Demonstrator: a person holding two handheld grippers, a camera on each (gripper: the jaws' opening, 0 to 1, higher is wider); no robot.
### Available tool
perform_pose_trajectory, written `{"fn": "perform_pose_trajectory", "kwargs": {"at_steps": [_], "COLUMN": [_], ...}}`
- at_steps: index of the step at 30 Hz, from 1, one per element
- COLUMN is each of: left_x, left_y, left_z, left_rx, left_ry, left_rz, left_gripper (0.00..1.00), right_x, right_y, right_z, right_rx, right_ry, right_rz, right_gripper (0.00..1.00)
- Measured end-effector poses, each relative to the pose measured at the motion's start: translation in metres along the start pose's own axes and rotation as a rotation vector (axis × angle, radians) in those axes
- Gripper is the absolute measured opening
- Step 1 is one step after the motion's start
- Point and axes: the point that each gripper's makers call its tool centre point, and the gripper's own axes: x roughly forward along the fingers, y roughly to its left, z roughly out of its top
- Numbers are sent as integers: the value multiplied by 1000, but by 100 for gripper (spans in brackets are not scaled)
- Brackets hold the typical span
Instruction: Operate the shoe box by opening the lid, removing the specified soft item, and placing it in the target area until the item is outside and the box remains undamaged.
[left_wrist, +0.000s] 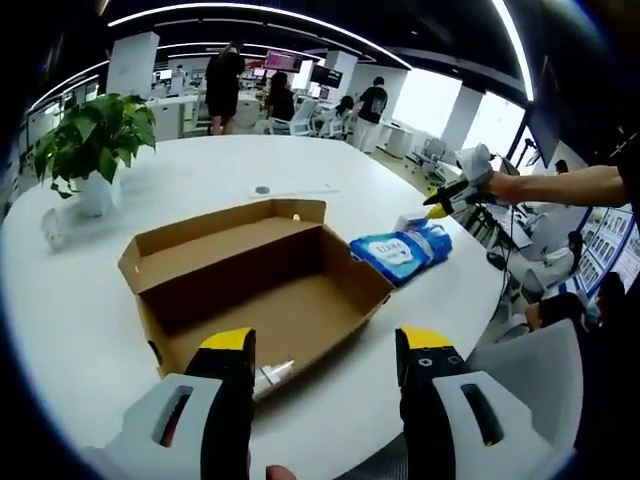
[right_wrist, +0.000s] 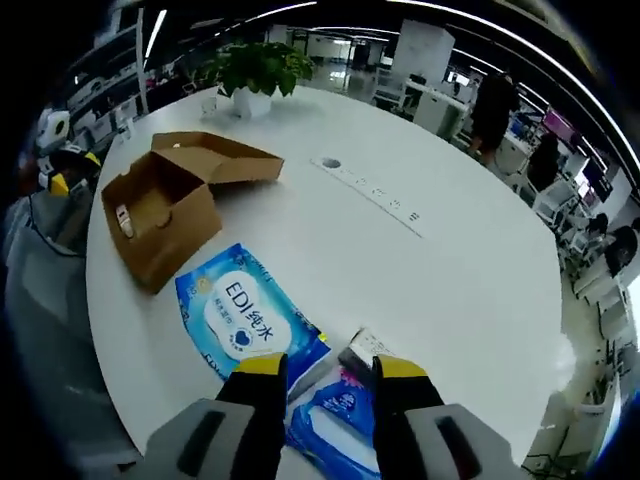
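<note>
The shoe box (left_wrist: 262, 285) stands open, lid folded back, so the blue wipes pack (right_wrist: 247, 318) lies just beside it. The right gripper (right_wrist: 325, 372) sits at the pack with jaws apart, probably releasing it; the left gripper (left_wrist: 325, 345) waits open near the box.

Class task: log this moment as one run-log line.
brown cardboard shoe box: lid open | blue soft wipes pack: on table beside box | right claw: open over smaller blue pack

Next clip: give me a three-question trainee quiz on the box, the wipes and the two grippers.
1. True or false: the shoe box lid is open.
2. Where does the blue wet wipes pack lie? A inside the box; B on the white table beside the box; C on the floor.
3. Fill in: the jaws of the left gripper stand ____.

Key: 1 true; 2 B; 3 open. The right gripper hovers over a second blue pack.
</note>
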Motion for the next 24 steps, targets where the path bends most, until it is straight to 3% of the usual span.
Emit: {"fn": "perform_pose_trajectory", "kwargs": {"at_steps": [6,11,18,24], "left_x": [-7,-11,-16,-18], "left_y": [5,9,16,20], "left_z": [-2,-5,-12,-19], "left_rx": [-8,-13,-22,-24], "left_ry": [-8,-17,-14,-1], "left_rz": [-4,-6,-9,-12], "left_gripper": [58,58,58,58], "right_x": [-4,-5,0,0], "right_y": [12,34,81,108], "right_z": [21,34,51,53], "right_rx": [62,82,91,130], "right_ry": [-126,-178,-251,-285], "right_rz": [-24,-13,29,57], "right_gripper": [32,33,34,34]}}
